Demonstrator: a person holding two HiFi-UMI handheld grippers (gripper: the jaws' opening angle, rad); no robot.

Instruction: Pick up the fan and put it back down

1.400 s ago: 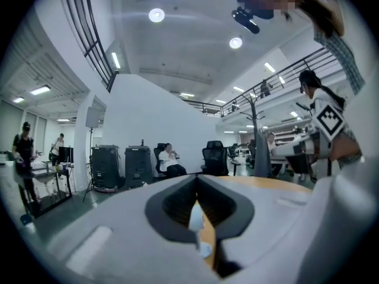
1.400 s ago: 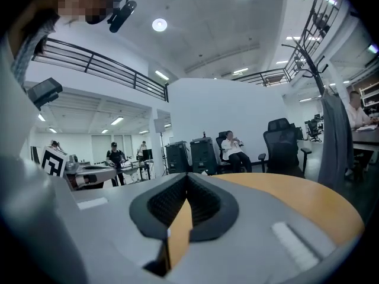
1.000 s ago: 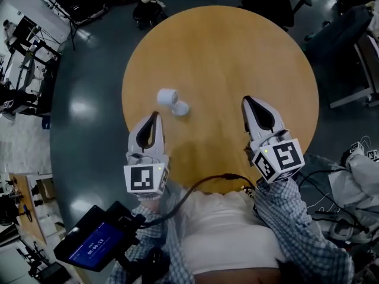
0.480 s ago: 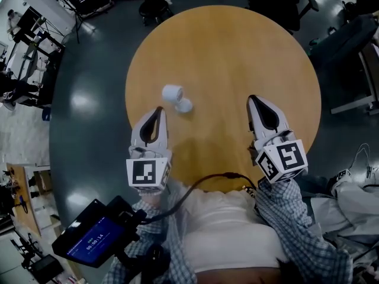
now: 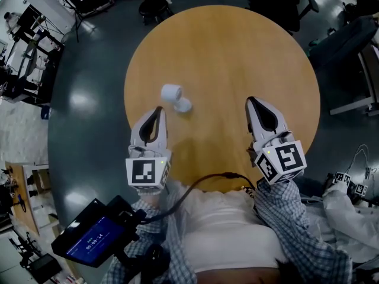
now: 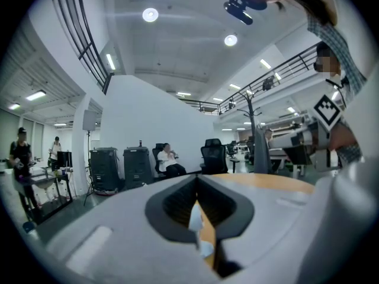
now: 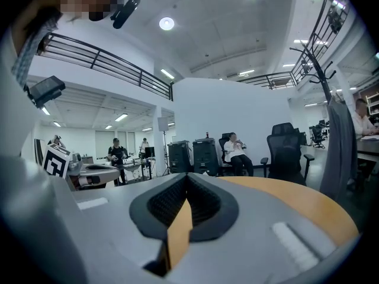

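A small white fan (image 5: 174, 97) lies on its side on the round wooden table (image 5: 237, 52), left of the middle. My left gripper (image 5: 157, 109) hovers just short of it, pointing at it, with its jaws pressed together and nothing held. Through the slit between those jaws in the left gripper view (image 6: 197, 177), a sliver of the white fan (image 6: 195, 216) shows. My right gripper (image 5: 249, 101) is over the table's near right part, far from the fan. Its jaws meet at the tip (image 7: 188, 176) and only table wood shows between them.
The table's near edge runs just under both grippers. A black cable (image 5: 201, 185) crosses in front of the person's body, and a dark screen device (image 5: 95, 238) sits at lower left. Office chairs (image 5: 155, 5) and a seated person (image 6: 169, 160) are beyond the far edge.
Only the head view has shifted slightly. The fan and both grippers keep their places on the table.
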